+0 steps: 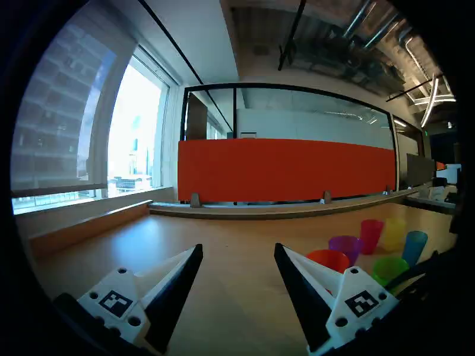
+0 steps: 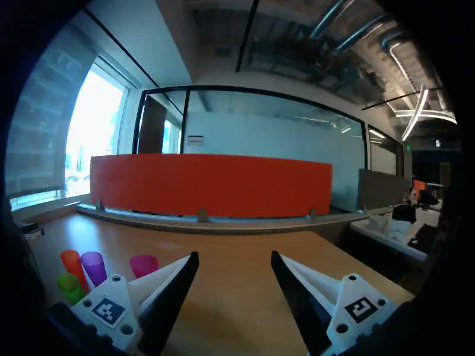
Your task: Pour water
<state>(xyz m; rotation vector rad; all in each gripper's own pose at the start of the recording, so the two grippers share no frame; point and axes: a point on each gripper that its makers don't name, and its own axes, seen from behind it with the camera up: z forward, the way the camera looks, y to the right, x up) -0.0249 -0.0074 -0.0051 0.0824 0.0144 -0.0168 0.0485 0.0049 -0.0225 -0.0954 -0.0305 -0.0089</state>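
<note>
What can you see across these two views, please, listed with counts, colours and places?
orange cup: one, orange, front of the cluster
purple cup: one, purple, just behind the orange one
pink cup: one, pink, back of the cluster
yellow cup: one, yellow, beside the pink one
blue cup: one, blue, right end of the cluster
green cup: one, green, front right
table: one, light wood, under the cups
partition: one, orange, along the table's far edge
window: one, bright, on the left
left gripper: one, white and black fingers, open, empty
right gripper: one, white and black fingers, open, empty
</note>
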